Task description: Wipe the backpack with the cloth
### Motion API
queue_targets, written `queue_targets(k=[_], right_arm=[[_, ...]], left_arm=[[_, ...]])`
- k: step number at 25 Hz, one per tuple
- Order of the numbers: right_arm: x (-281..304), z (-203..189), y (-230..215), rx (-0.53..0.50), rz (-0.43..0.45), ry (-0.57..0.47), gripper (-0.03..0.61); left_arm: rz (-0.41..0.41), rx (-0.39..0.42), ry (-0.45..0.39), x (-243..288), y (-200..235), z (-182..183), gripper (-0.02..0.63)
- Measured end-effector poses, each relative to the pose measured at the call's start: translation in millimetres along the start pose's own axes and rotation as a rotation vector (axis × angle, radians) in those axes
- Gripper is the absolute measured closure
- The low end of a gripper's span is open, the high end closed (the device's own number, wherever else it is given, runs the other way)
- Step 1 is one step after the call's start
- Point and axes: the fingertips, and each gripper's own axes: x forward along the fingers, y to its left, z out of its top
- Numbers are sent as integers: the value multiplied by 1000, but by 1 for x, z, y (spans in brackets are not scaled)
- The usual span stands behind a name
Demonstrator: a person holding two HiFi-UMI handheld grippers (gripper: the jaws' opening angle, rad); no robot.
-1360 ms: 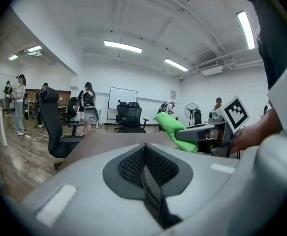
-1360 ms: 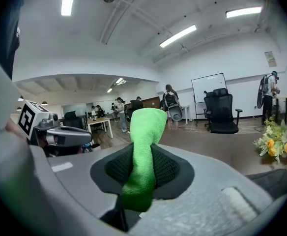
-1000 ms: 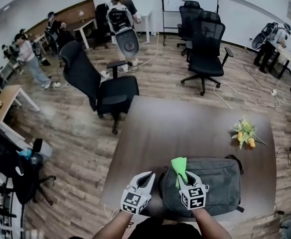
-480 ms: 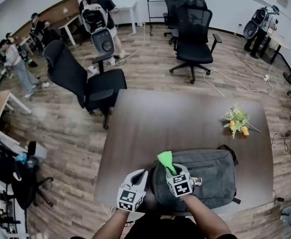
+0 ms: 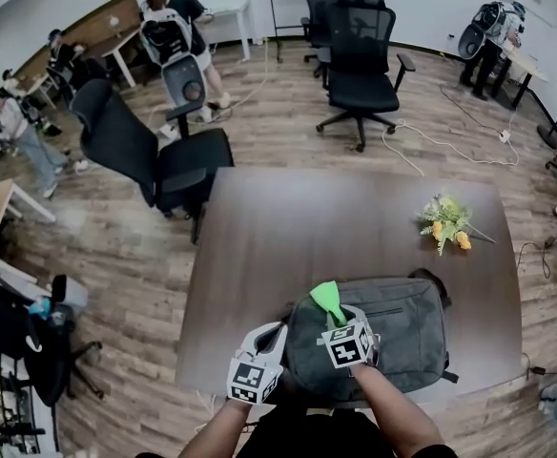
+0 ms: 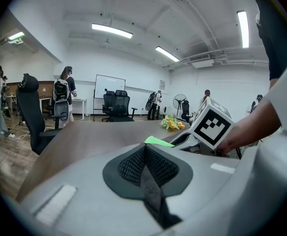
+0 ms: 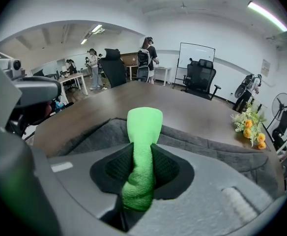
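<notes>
— Where's the backpack (image 5: pixel 402 337) now?
— Flat on the surface (image 5: pixel 288 227), right under my right gripper (image 5: pixel 339 321). Its fingers pinch the green cloth (image 5: pixel 328 301), whose free end sticks out ahead of them. It's barely travelled this past second.
— And the left gripper (image 5: pixel 275 335)?
— Fingers together, empty. It's edged in against the backpack's side. I reckon wiping's just starting.

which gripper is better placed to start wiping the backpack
Right. The right gripper is shut on the green cloth over the backpack. The left gripper is shut and empty beside it.
</notes>
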Motion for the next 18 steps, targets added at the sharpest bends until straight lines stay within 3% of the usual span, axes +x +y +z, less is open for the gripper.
queue_targets(k=[18], right_arm=[[-28, -40, -103, 58, -239, 119, 479]], left_arm=[[-67, -11, -3, 21, -23, -2, 595]])
